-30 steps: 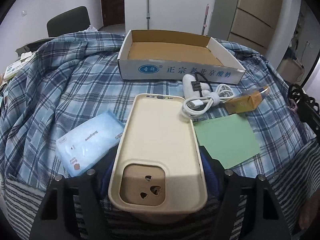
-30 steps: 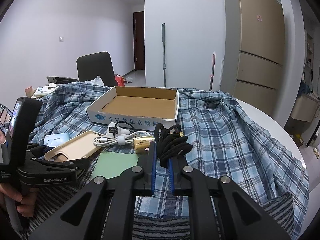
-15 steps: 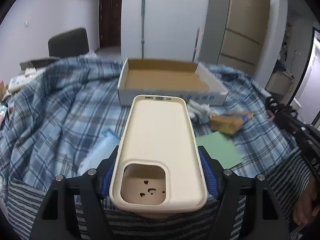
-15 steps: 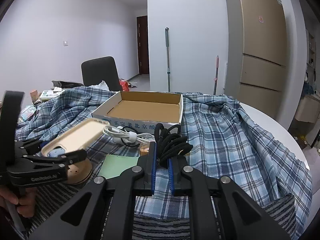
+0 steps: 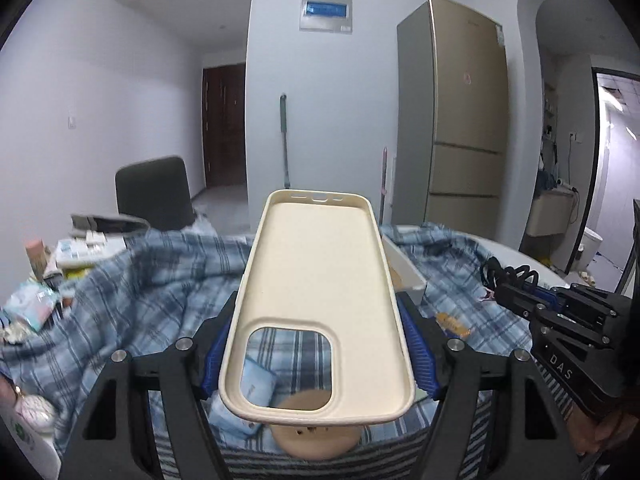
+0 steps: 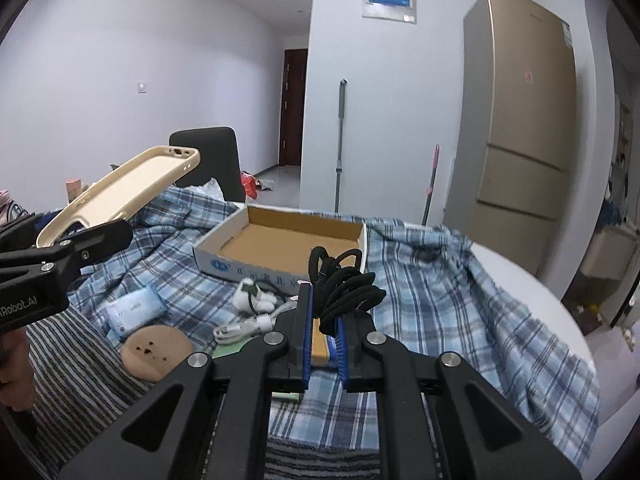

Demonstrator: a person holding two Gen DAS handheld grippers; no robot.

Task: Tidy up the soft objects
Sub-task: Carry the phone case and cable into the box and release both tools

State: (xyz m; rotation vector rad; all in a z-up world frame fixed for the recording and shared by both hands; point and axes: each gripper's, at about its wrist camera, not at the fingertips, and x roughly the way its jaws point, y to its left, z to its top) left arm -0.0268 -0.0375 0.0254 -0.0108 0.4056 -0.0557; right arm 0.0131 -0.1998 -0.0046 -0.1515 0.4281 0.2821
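Observation:
My left gripper [image 5: 316,344] is shut on a beige phone case [image 5: 316,300] and holds it high above the table, tilted up; the case also shows at the left of the right wrist view [image 6: 120,192]. My right gripper [image 6: 322,328] is shut on a bundle of black hair ties [image 6: 344,288], held above the table in front of the open cardboard box [image 6: 288,240]. The box is empty. The right gripper also shows in the left wrist view [image 5: 520,292].
On the plaid cloth [image 6: 440,300] lie a blue tissue pack [image 6: 136,312], a round tan pad [image 6: 156,350], a white cable bundle [image 6: 248,320], a green sheet [image 6: 232,350] and a small orange box [image 6: 320,344]. A dark chair [image 6: 208,156] stands behind.
My left gripper has lifted the phone case off the table and tilted it upward, uncovering the round tan pad. My right gripper has risen a little with the hair ties.

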